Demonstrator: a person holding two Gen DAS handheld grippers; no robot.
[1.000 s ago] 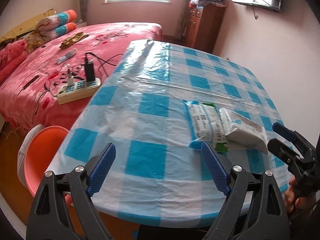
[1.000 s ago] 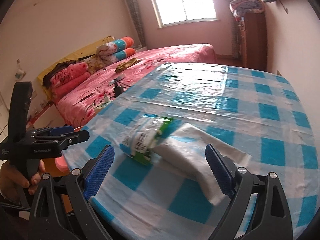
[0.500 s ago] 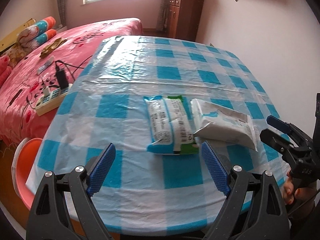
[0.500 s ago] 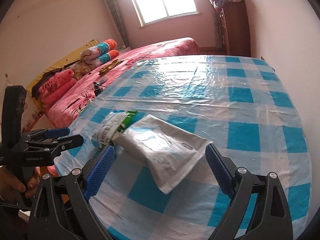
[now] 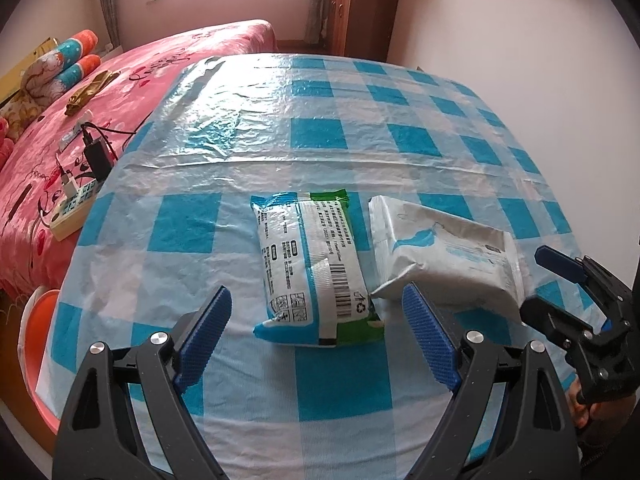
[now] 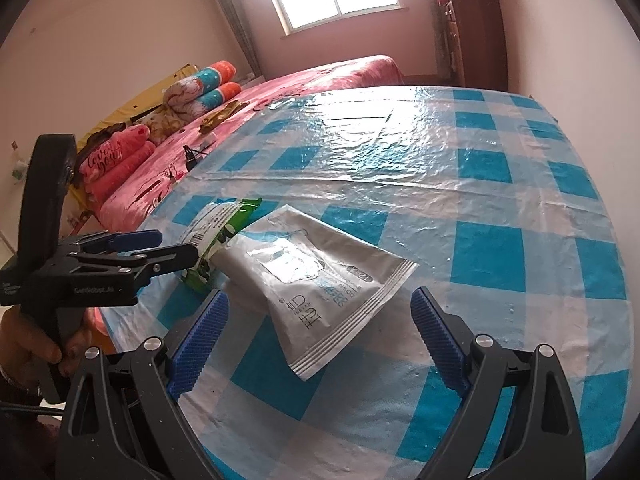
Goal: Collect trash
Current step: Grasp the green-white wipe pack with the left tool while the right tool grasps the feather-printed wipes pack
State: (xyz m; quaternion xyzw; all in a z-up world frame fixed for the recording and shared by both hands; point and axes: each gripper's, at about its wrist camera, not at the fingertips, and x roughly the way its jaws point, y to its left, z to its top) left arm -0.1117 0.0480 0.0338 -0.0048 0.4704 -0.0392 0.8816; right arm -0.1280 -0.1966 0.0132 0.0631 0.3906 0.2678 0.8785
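Two packets lie side by side near the front of a table covered with a blue checked cloth. The green and white wipes packet sits just beyond my open left gripper, centred between its blue pads, which do not touch it. The white packet lies flat ahead of my open right gripper, its near corner between the pads, untouched. The white packet overlaps the edge of the green packet. Each gripper shows in the other's view: the right gripper and the left gripper.
A pink bed stands left of the table, with a power strip and cables on it. An orange stool sits by the table's near left corner. A wooden cabinet is at the back; a wall runs along the right.
Both grippers have come down and closer to the packets. The left one has swung right, so the green packet now lies centred between its fingers. Both stayed open.
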